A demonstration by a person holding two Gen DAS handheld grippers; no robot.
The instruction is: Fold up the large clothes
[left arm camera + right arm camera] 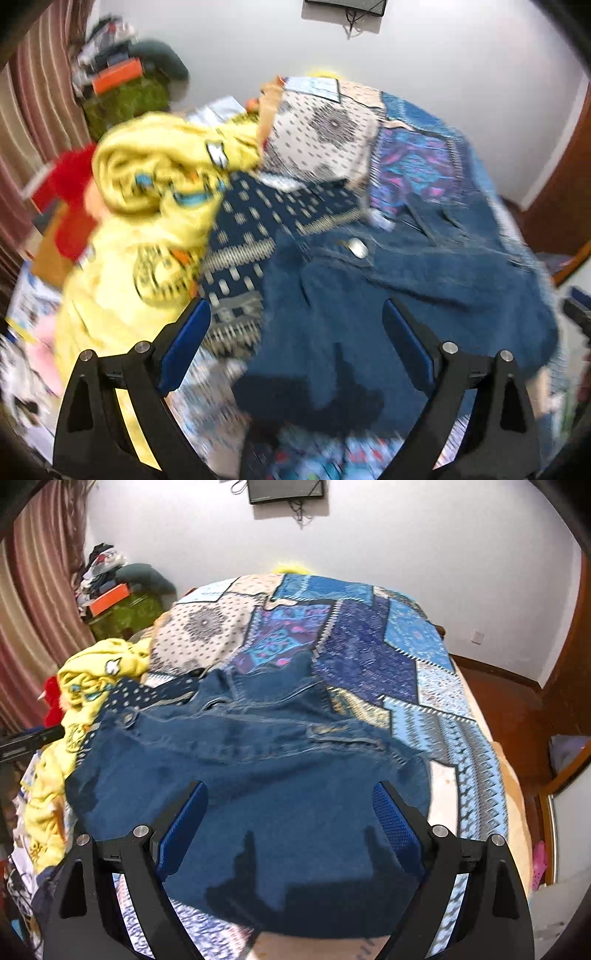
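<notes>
A blue denim garment (258, 775) lies spread on the bed's patchwork cover (424, 672); it also shows in the left wrist view (406, 295). My right gripper (290, 790) is open and empty, hovering over the denim's near part. My left gripper (295, 306) is open and empty above the denim's left side, near a dark patterned cloth (258, 229). A crumpled yellow garment (155, 184) lies to the left, also seen in the right wrist view (92, 679).
A red item (70, 195) lies beyond the yellow garment. A cluttered green stand with an orange box (110, 602) is by the striped curtain (33, 609). The bed's right edge meets a wooden floor (509, 709) and a door frame.
</notes>
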